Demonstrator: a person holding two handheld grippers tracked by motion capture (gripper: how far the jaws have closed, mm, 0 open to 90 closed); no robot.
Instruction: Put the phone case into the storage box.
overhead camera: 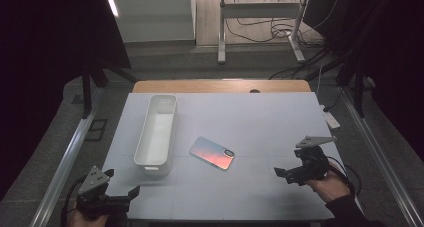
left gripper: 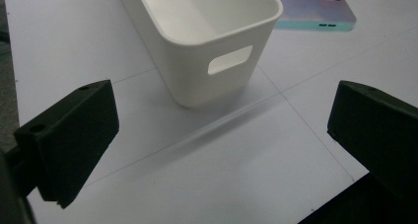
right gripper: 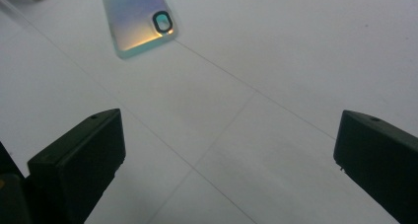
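Step in hand: we judge this to be the approach, with nothing gripped yet; the work looks like getting the phone case [overhead camera: 212,152] into the white bin [overhead camera: 156,128].
Phone case: we see it lying flat on the worktop [overhead camera: 260,122], back up, just right of the bin's near end and apart from it; its camera cut-out points toward our right side.
White bin: long, narrow and empty, standing upright left of centre, with a handle slot in the near end wall, plain in the left gripper view [left gripper: 207,31].
Left tool: we hold the left tool [overhead camera: 129,194] low at the near left corner of the worktop, jaws spread wide with nothing between them, aimed at the bin's near end.
Right tool: our right tool [overhead camera: 284,174] hovers near the right edge, jaws likewise wide apart and bare, pointed at the case, which sits well ahead of them in the right gripper view [right gripper: 135,17].
Next move: we think the right tool has to travel forward and left to the case, then drop until the jaws straddle its narrow width.
What it calls for: the case is thin and lies flat, so we expect the jaws must come nearly down to the worktop and close on the long edges.
Risk: a shallow grip may push the case along the worktop instead of lifting it.
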